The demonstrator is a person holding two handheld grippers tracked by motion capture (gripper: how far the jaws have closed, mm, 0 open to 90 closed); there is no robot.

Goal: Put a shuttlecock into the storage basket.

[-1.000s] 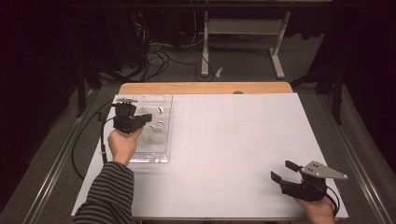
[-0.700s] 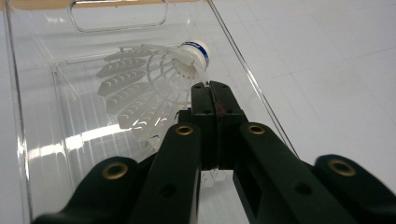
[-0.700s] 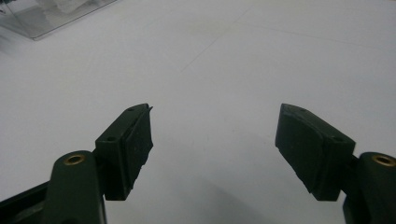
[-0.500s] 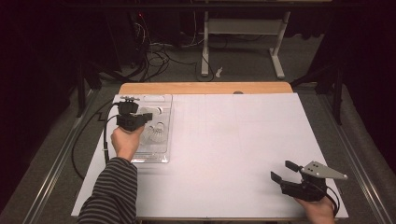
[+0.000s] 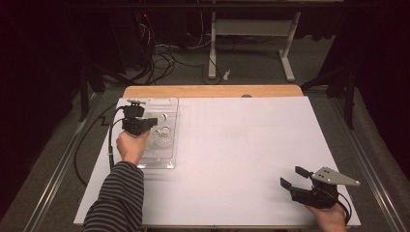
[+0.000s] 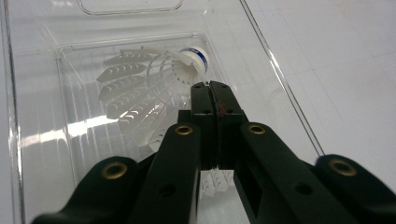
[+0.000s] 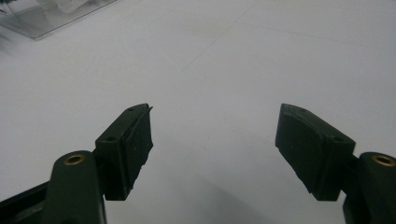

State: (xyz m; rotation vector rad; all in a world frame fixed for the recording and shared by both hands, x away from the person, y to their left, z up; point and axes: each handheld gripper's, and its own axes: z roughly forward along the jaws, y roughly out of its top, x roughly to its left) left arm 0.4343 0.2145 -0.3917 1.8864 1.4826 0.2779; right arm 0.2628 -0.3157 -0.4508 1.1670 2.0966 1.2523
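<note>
From the high view, the left tool (image 5: 155,120) hangs over a clear plastic tray (image 5: 169,159) near the counter's (image 5: 241,145) left edge, where a white feathered shuttlecock (image 5: 163,140) lies; the right tool (image 5: 292,178) rests near the front right corner.

In the left gripper view, its jaws are pressed together, empty, just short of the shuttlecock's (image 6: 140,88) blue-banded cork (image 6: 194,58). The shuttlecock looks very light, with fragile feathers; the firm cork seems the safer hold.

In the right gripper view, the jaws stand wide apart over bare counter.
</note>
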